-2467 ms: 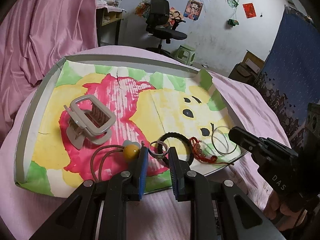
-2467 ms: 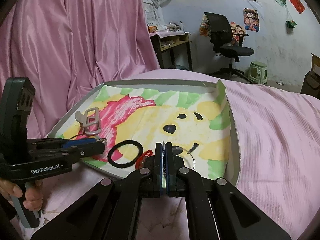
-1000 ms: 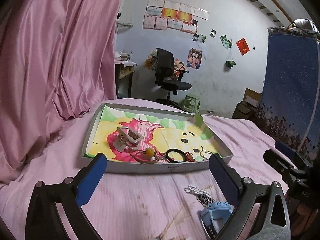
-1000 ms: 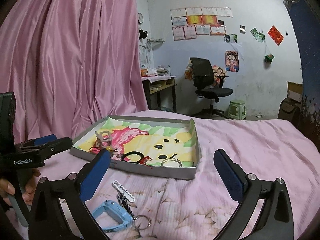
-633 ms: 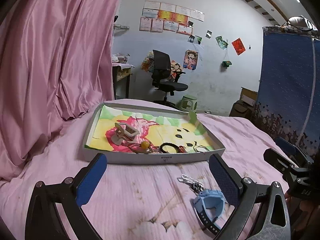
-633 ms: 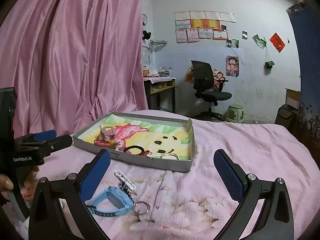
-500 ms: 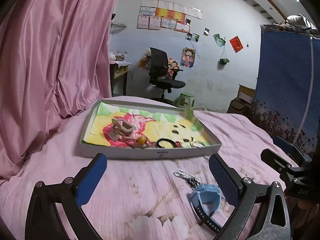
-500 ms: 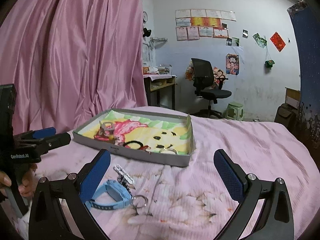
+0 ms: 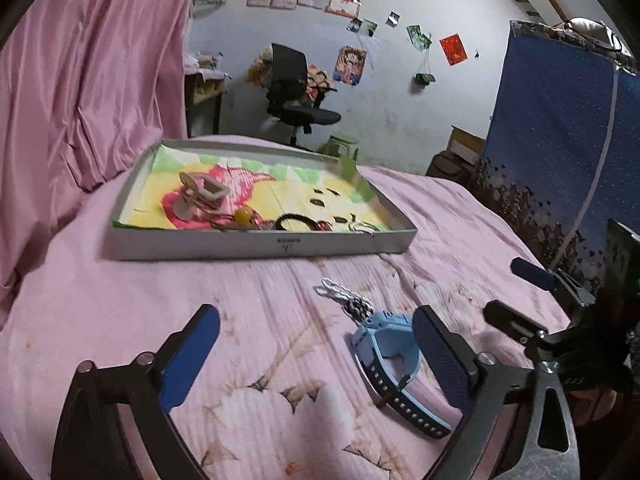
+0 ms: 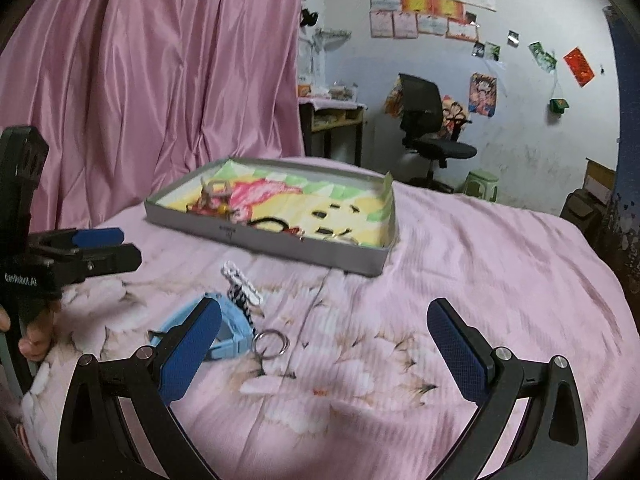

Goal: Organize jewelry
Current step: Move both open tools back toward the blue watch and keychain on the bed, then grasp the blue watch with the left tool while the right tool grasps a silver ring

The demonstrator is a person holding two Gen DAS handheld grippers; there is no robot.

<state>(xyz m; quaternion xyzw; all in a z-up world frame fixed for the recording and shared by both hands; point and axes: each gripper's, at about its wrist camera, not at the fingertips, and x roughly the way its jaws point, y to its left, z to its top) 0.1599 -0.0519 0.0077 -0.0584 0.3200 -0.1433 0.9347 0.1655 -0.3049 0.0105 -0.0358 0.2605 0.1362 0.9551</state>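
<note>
- Watch [image 9: 390,354], blue, lying on the bed [image 9: 120,320] near its front edge, outside the tray [image 9: 260,242] and well short of it; chain [image 9: 344,300] touching its far side, ring [image 10: 271,343] just beside it toward the right.
- Left gripper [image 9: 316,354] spread wide and empty, hovering low with the right pad beside the watch.
- Right gripper [image 10: 324,354] spread wide too, empty, ring and watch close to its left pad.
- Likely next step: lift one loose piece into the tray.
- Best to centre the fingers across the watch case, not the limp strap, and close squarely; strap likely to dangle and drag the chain along.
- For the ring, better to come down steeply and pinch across the rim, since soft quilt gives under pressure.
- Tray's near wall stands upright: carry high enough to clear it.
- Near side of the tray crowded with clip [image 9: 200,196], band [image 9: 296,222] and hoops; open floor toward the far right corner.
- Bed free between watch and tray, but both grippers close together: move one at a time.
</note>
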